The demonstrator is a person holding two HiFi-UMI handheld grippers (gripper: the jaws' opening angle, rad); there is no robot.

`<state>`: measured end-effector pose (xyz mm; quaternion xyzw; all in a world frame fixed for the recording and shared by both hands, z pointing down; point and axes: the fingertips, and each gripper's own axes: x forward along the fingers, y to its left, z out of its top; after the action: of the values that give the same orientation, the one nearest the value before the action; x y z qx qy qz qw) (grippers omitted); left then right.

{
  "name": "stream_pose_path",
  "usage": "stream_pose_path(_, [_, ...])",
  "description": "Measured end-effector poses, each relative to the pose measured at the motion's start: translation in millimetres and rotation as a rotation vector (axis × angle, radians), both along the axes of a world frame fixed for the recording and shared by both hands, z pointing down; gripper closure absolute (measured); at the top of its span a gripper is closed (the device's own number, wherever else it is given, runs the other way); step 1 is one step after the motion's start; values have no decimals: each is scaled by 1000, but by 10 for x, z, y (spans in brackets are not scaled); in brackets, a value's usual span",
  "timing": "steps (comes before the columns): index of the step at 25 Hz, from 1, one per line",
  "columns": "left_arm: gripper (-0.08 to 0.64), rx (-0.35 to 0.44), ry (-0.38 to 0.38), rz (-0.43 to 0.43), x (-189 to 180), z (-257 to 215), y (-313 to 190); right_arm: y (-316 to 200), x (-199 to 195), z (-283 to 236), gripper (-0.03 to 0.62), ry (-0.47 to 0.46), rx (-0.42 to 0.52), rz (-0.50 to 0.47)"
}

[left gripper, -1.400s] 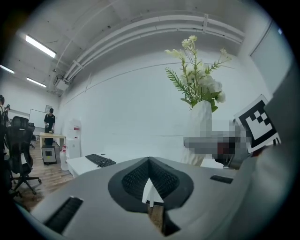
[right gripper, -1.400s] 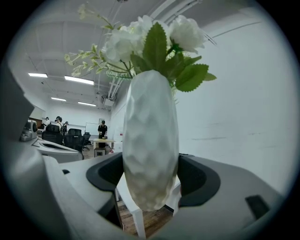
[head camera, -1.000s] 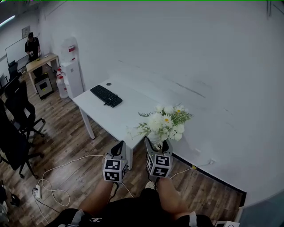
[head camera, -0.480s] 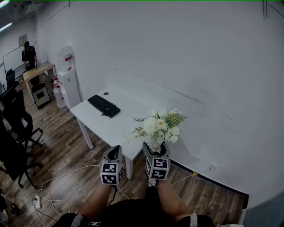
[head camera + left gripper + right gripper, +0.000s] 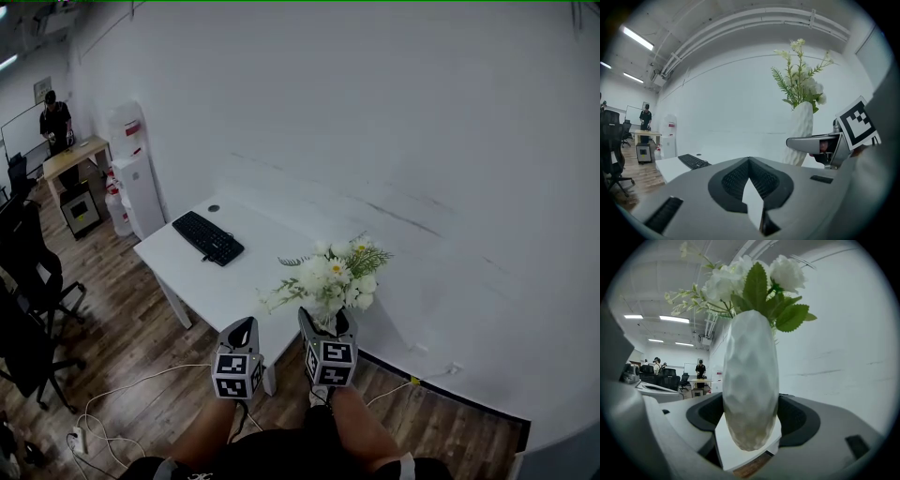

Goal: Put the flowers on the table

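Grips a white dimpled vase (image 5: pixel 750 380) with the right gripper (image 5: pixel 751 418), one jaw pressed to each side of its lower body. Holds it upright, with white flowers (image 5: pixel 740 282) and green leaves rising out of the mouth toward the top of the frame. Shows white tabletop and a strip of wood floor beneath the vase's base there, with no contact to be made out.

In the head view, sits low at centre: right gripper (image 5: pixel 327 321) just below the flowers (image 5: pixel 333 277), over the near right end of the white table (image 5: pixel 253 272). Cannot tell from here whether the vase stands on the table or hangs above it.

Keeps nothing in the left gripper (image 5: pixel 750 164): jaws drawn together, pads meeting. Sits just left of the right one in the head view, left gripper (image 5: pixel 246 326) close to the table's near edge.

Leaves a black keyboard (image 5: pixel 208 237) on the table's far left part, well apart from the flowers. Further off at upper left: a white water dispenser (image 5: pixel 131 178) and a person (image 5: pixel 52 122) at a wooden desk.
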<state>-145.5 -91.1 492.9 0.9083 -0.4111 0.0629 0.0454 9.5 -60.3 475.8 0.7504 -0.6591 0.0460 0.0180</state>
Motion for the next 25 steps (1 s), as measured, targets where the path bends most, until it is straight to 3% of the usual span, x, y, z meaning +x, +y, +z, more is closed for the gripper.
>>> stream_pose_path(17, [560,-50,-59,-54,1852,63,-1725,-1974,1740,89,227,6,-41,-101])
stream_pose_path(25, [560,-64,-59,-145,2407,48,-2495,-2844,2236,90,227,21,-50,-206])
